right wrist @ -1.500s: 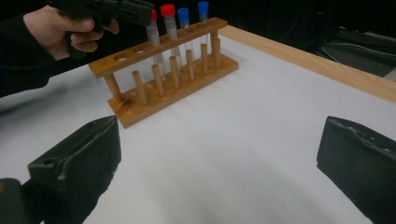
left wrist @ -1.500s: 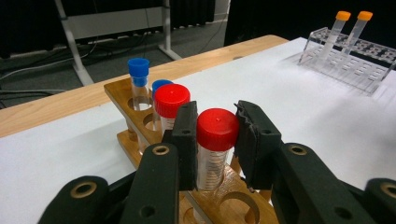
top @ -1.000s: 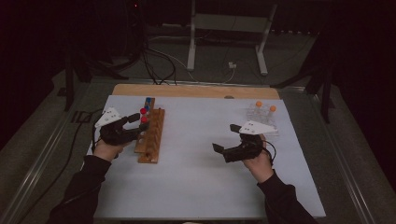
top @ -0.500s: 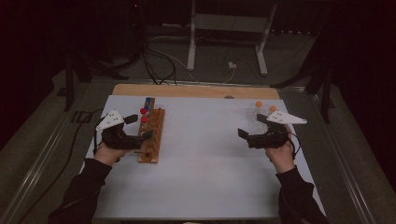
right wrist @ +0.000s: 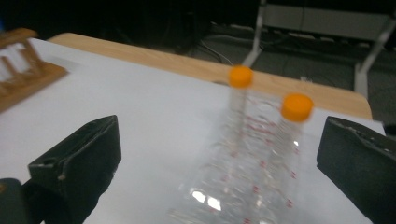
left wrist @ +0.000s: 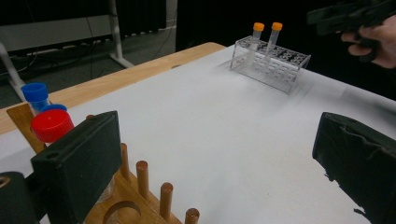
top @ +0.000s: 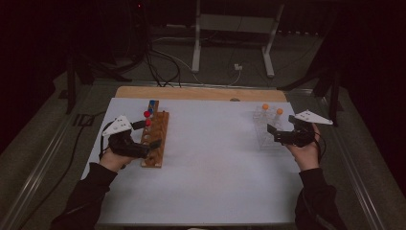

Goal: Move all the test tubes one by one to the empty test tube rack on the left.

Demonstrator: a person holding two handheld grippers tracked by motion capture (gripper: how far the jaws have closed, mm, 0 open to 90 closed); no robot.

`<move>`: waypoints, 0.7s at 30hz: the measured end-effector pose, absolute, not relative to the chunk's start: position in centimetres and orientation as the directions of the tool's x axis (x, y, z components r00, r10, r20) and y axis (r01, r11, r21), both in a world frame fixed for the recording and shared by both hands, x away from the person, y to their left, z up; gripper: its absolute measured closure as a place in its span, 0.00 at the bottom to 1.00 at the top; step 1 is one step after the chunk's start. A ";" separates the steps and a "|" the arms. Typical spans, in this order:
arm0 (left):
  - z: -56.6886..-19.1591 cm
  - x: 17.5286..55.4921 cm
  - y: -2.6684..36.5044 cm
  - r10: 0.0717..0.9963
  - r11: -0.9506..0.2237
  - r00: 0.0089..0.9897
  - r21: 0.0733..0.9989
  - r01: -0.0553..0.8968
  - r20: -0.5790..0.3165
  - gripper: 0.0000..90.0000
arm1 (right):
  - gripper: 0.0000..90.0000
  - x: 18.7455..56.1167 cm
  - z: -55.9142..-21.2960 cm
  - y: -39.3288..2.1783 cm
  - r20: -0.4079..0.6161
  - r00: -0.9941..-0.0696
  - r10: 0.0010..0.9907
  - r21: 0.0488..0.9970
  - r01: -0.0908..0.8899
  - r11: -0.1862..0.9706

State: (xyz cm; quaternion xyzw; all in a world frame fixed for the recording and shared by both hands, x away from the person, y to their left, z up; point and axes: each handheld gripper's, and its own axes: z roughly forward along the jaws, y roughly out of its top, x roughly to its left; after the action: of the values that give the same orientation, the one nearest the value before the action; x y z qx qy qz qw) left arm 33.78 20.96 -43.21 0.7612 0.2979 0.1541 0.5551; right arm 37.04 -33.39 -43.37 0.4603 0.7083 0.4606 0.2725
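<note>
A wooden rack (top: 155, 139) (left wrist: 135, 205) stands at the left of the white mat and holds a red-capped tube (top: 148, 122) (left wrist: 52, 125) and a blue-capped tube (top: 152, 103) (left wrist: 35, 91). My left gripper (top: 147, 134) (left wrist: 219, 144) sits at this rack. Its jaws have just been opening and are open, with nothing between them; the red-capped tube stands behind one jaw. At the right, a clear rack (top: 265, 129) (left wrist: 271, 60) (right wrist: 224, 196) carries two orange-capped tubes (top: 265, 106) (right wrist: 241, 76). My right gripper (top: 274, 135) (right wrist: 219, 154) faces it, open, jaws either side of the tubes without touching.
Bare wooden pegs (left wrist: 142, 170) and an empty hole line the wooden rack's near end. A wooden board edge (top: 201, 93) runs along the mat's far side. The white mat (top: 210, 158) lies bare between the two racks. A metal stand (top: 234, 28) and cables are beyond the table.
My right gripper has travelled from mid-mat rightwards and farther back to the clear rack. My left gripper has stayed at the wooden rack and spread its jaws off the red-capped tube.
</note>
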 end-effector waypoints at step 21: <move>-43.4 33.9 20.9 0.625 -0.207 0.773 0.934 0.291 -0.103 0.03 | 0.58 41.6 -46.6 -35.8 0.056 -0.300 0.952 0.861 0.498 0.106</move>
State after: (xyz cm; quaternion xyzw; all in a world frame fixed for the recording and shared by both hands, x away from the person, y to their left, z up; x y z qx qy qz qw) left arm 33.91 20.92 -43.39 0.7619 0.3008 0.1510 0.5534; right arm 41.61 -35.85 -46.58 0.5244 0.6914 0.4145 0.2741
